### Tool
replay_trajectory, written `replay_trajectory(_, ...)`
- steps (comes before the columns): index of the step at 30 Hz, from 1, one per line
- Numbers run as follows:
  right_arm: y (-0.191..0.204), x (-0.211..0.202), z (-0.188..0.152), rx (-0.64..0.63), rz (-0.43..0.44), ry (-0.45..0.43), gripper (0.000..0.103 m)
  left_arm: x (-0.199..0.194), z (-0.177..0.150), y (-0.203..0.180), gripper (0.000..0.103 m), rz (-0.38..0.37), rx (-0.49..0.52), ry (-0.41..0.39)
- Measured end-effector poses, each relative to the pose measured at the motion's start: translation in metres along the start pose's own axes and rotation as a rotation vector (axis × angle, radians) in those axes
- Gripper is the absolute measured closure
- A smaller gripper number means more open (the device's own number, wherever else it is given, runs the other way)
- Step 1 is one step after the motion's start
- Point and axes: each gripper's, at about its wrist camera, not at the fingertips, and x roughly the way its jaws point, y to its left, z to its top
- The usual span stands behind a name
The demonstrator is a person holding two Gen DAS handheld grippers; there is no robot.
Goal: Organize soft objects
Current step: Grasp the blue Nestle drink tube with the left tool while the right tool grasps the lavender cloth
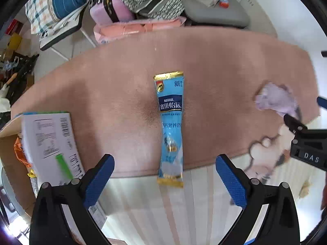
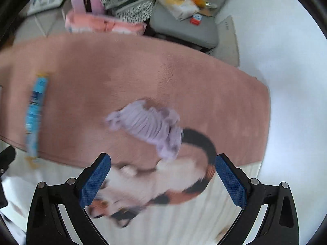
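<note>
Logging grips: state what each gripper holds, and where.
Nothing. Left gripper is open over the blue sachet; right gripper is open near the purple cloth.

Pink mat point(image 1: 204, 65) covers the table. Beyond mat's far edge: grey chair point(image 1: 216, 14) piled with packets, pink folded bundle point(image 1: 139, 27) beside it. Cat-print cloth point(image 2: 163, 185) touches mat's near edge.

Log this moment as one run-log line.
left gripper: open, over blue sachet | right gripper: open, facing lilac cloth | both items on pink mat | box: left
</note>
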Motion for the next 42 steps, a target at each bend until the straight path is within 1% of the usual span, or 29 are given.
replay_trajectory(3, 0.003, 0.024, 0.018, -0.076, -0.015, 0.013, 0.000, 0.015, 0.005, -0.001, 0.002, 0.017, -0.021, 0.019)
replay_trajectory(5, 0.006, 0.036, 0.026, -0.109, -0.019, 0.019, 0.005, 0.020, 0.006, 0.000, 0.002, 0.025, -0.030, 0.027)
replay_trajectory(7, -0.001, 0.046, 0.035, -0.072, 0.062, 0.044, 0.019, 0.023, 0.007, -0.001, 0.001, 0.032, -0.030, 0.026)
replay_trajectory(8, -0.005, 0.050, 0.037, -0.041, 0.108, 0.067, 0.042, 0.023, 0.007, -0.001, 0.002, 0.037, -0.027, 0.025)
replay_trajectory(9, -0.014, 0.058, 0.039, 0.024, 0.179, 0.108, 0.055, 0.023, 0.008, -0.001, 0.002, 0.040, -0.025, 0.025)
replay_trajectory(11, -0.034, 0.069, 0.040, 0.155, 0.272, 0.162, 0.055, 0.023, 0.011, -0.001, 0.002, 0.045, -0.022, 0.026)
replay_trajectory(12, -0.041, 0.072, 0.039, 0.199, 0.299, 0.179, 0.055, 0.024, 0.013, -0.001, 0.002, 0.045, -0.020, 0.027)
replay_trajectory(14, -0.062, 0.081, 0.035, 0.330, 0.394, 0.238, 0.055, 0.025, 0.015, 0.000, 0.001, 0.040, -0.015, 0.034)
replay_trajectory(15, -0.073, 0.087, 0.032, 0.402, 0.472, 0.270, 0.055, 0.026, 0.017, 0.000, 0.001, 0.036, -0.016, 0.037)
replay_trajectory(16, -0.079, 0.090, 0.030, 0.434, 0.516, 0.279, 0.054, 0.028, 0.020, 0.002, 0.001, 0.025, -0.020, 0.044)
replay_trajectory(17, -0.085, 0.091, 0.028, 0.457, 0.565, 0.280, 0.050, 0.029, 0.023, 0.004, 0.001, 0.006, -0.028, 0.053)
replay_trajectory(18, -0.088, 0.091, 0.027, 0.457, 0.580, 0.276, 0.039, 0.032, 0.027, 0.007, 0.001, -0.009, -0.035, 0.063)
replay_trajectory(20, -0.093, 0.084, 0.024, 0.432, 0.569, 0.243, 0.026, 0.038, 0.031, 0.009, 0.002, -0.029, -0.045, 0.083)
replay_trajectory(22, -0.092, 0.077, 0.023, 0.373, 0.513, 0.211, 0.026, 0.045, 0.034, 0.008, 0.002, -0.032, -0.040, 0.098)
replay_trajectory(24, -0.087, 0.074, 0.021, 0.325, 0.474, 0.207, 0.026, 0.052, 0.036, 0.006, 0.003, -0.025, -0.027, 0.116)
replay_trajectory(25, -0.085, 0.078, 0.019, 0.305, 0.467, 0.208, 0.026, 0.057, 0.036, 0.004, 0.009, -0.022, -0.016, 0.129)
replay_trajectory(26, -0.081, 0.079, 0.016, 0.289, 0.464, 0.216, 0.026, 0.059, 0.037, 0.003, 0.022, -0.015, -0.009, 0.139)
replay_trajectory(27, -0.078, 0.081, 0.015, 0.274, 0.461, 0.225, 0.026, 0.063, 0.036, 0.001, 0.029, -0.003, 0.003, 0.153)
replay_trajectory(28, -0.076, 0.083, 0.015, 0.273, 0.456, 0.228, 0.026, 0.066, 0.034, 0.000, 0.045, 0.001, 0.011, 0.163)
replay_trajectory(29, -0.073, 0.083, 0.014, 0.273, 0.449, 0.224, 0.026, 0.069, 0.033, -0.001, 0.052, 0.000, 0.019, 0.175)
replay_trajectory(30, -0.072, 0.083, 0.014, 0.269, 0.440, 0.218, 0.026, 0.068, 0.032, 0.000, 0.056, -0.002, 0.022, 0.165)
replay_trajectory(31, -0.063, 0.082, 0.015, 0.265, 0.426, 0.212, 0.026, 0.067, 0.031, 0.000, 0.065, -0.001, 0.027, 0.159)
replay_trajectory(32, -0.054, 0.080, 0.015, 0.261, 0.408, 0.204, 0.027, 0.065, 0.030, 0.000, 0.078, -0.004, 0.027, 0.155)
replay_trajectory(33, -0.051, 0.082, 0.013, 0.250, 0.385, 0.194, 0.032, 0.065, 0.029, 0.002, 0.082, -0.012, 0.023, 0.156)
replay_trajectory(34, -0.046, 0.081, 0.013, 0.242, 0.365, 0.190, 0.041, 0.064, 0.027, 0.004, 0.083, -0.019, 0.016, 0.158)
replay_trajectory(35, -0.030, 0.081, 0.012, 0.237, 0.347, 0.199, 0.070, 0.063, 0.025, 0.006, 0.085, -0.041, 0.010, 0.160)
replay_trajectory(36, -0.026, 0.082, 0.011, 0.243, 0.339, 0.213, 0.070, 0.063, 0.022, 0.009, 0.086, -0.056, 0.002, 0.161)
replay_trajectory(39, -0.015, 0.075, 0.006, 0.247, 0.310, 0.193, 0.075, 0.055, 0.016, 0.018, 0.087, -0.067, -0.005, 0.132)
replay_trajectory(42, -0.010, 0.064, -0.001, 0.282, 0.374, 0.174, 0.076, 0.037, 0.001, 0.022, 0.087, -0.082, 0.001, 0.096)
